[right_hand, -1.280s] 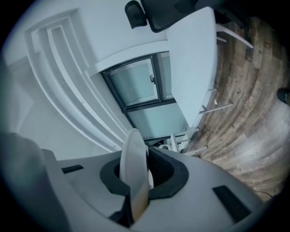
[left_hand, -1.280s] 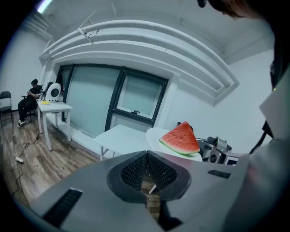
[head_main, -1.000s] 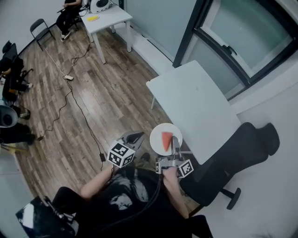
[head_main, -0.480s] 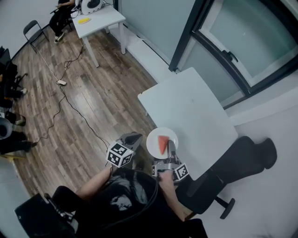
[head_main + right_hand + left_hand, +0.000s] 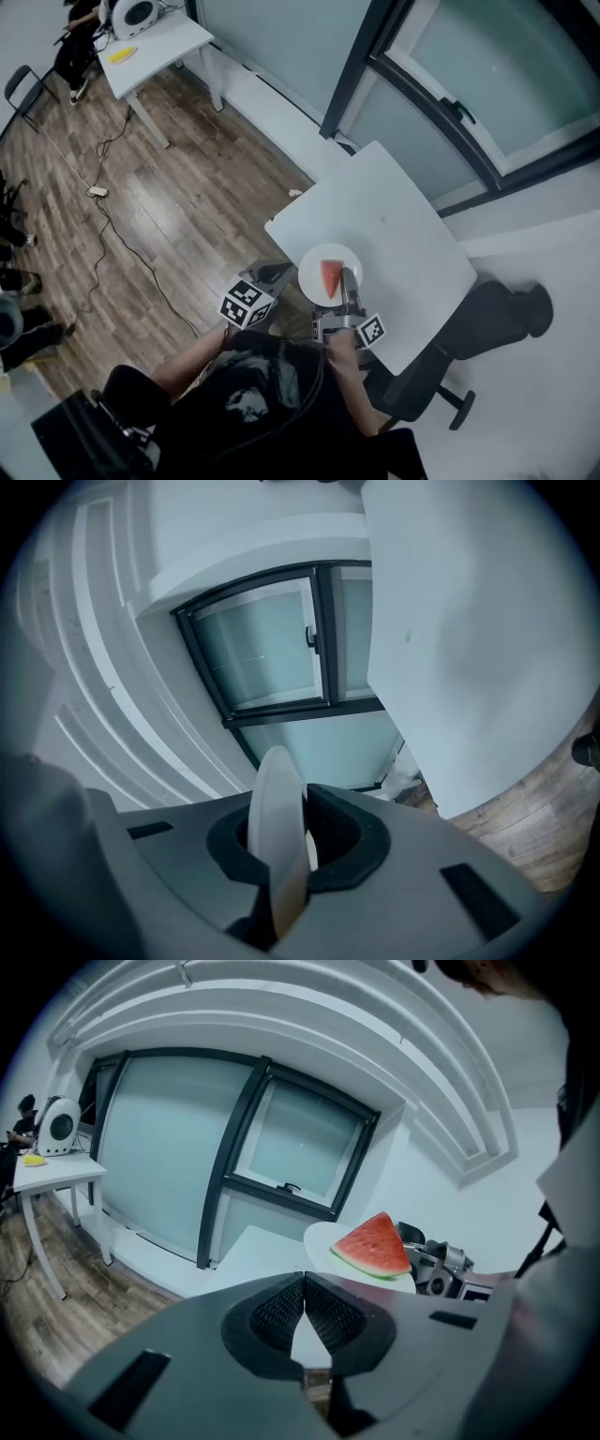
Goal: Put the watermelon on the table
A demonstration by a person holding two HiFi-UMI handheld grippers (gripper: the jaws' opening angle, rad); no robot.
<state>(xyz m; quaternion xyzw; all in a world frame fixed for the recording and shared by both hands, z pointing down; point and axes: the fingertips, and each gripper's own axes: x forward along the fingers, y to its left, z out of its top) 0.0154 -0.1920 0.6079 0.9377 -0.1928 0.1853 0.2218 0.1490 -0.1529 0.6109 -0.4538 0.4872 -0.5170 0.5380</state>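
A red wedge of watermelon (image 5: 331, 277) lies on a round white plate (image 5: 314, 265). My right gripper (image 5: 346, 279) is shut on the plate's near rim and holds it level over the near-left edge of the white table (image 5: 394, 220). In the right gripper view the plate's rim (image 5: 275, 822) stands edge-on between the pads, with the table (image 5: 469, 649) beyond. My left gripper (image 5: 275, 273) is just left of the plate, shut and empty. In the left gripper view its jaws (image 5: 305, 1290) touch, and the watermelon (image 5: 373, 1246) and plate (image 5: 323, 1236) are ahead to the right.
A black office chair (image 5: 473, 333) stands at the table's right side. A dark-framed glass wall (image 5: 441, 103) runs behind the table. A second white table (image 5: 155, 42) stands far off at the upper left, and cables (image 5: 122, 239) trail over the wooden floor.
Both grippers have travelled with the plate toward the white table. The plate, before short of the table's corner, now hangs over its near edge.
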